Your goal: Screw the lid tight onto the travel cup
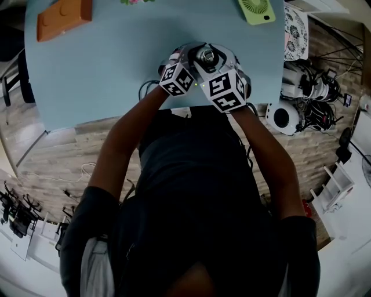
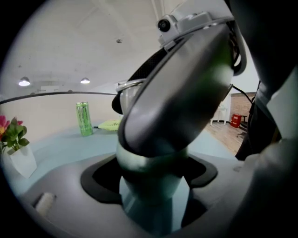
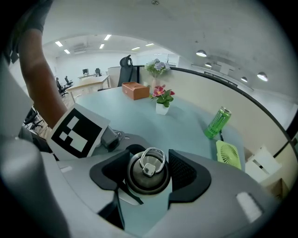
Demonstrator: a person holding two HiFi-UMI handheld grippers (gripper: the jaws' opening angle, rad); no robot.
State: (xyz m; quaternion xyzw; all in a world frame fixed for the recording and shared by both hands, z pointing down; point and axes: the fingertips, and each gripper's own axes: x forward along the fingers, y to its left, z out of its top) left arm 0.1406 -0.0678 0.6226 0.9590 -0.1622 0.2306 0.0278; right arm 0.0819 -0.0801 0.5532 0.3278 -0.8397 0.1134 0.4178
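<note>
Head view: lid (image 1: 207, 56) tops upright travel cup (image 2: 153, 195).

Table (image 1: 116, 75) offers open room between far orange box (image 1: 64, 17) and green fan (image 1: 257, 10).

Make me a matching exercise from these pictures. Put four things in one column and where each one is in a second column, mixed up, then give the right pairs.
Things:
1. lid
2. travel cup
3. green can
4. orange box

Places:
A. far left part of the table, seen in the head view
B. between the jaws of the left gripper
C. standing beside the green fan
D. between the jaws of the right gripper

Pairs: 1-D, 2-B, 3-C, 4-A
</note>
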